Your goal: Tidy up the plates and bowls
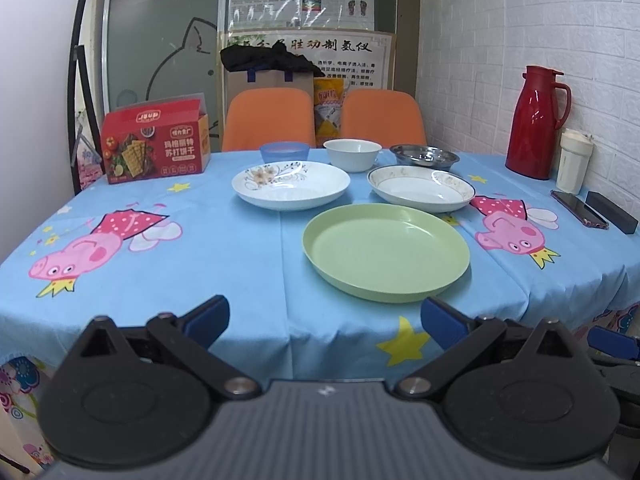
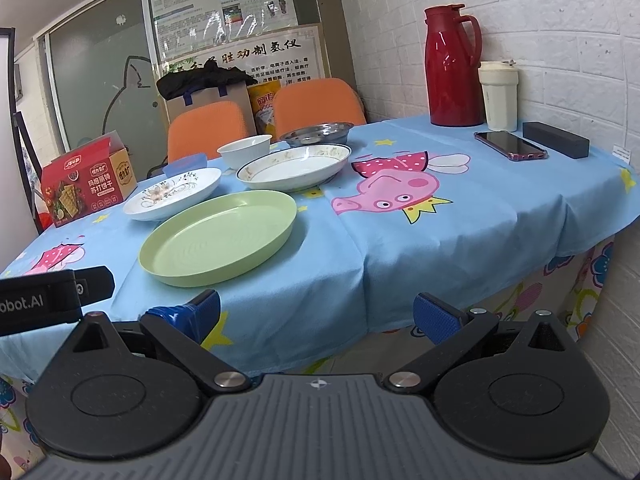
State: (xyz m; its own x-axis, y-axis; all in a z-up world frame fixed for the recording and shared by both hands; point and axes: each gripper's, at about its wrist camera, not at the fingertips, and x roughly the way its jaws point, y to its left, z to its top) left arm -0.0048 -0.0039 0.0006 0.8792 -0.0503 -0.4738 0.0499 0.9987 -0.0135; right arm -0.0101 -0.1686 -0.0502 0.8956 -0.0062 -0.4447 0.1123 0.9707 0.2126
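Note:
A green plate (image 1: pixel 386 254) (image 2: pixel 218 236) lies nearest on the blue tablecloth. Behind it are a white floral plate (image 1: pixel 291 185) (image 2: pixel 172 194) on the left and a white gold-rimmed plate (image 1: pixel 421 188) (image 2: pixel 294 168) on the right. Further back stand a blue bowl (image 1: pixel 285 151) (image 2: pixel 184 166), a white bowl (image 1: pixel 352 154) (image 2: pixel 245 150) and a steel bowl (image 1: pixel 425 156) (image 2: pixel 318 132). My left gripper (image 1: pixel 325 320) is open and empty at the table's near edge. My right gripper (image 2: pixel 316 314) is open and empty, right of the left gripper.
A red cracker box (image 1: pixel 156 140) (image 2: pixel 86 184) stands at the back left. A red thermos (image 1: pixel 534 122) (image 2: pixel 454 66), a white cup (image 1: pixel 574 160) (image 2: pixel 498 96), a phone (image 1: pixel 578 208) (image 2: pixel 510 146) and a black box (image 1: pixel 612 212) (image 2: pixel 556 145) sit along the right wall. Two orange chairs (image 1: pixel 270 120) stand behind the table.

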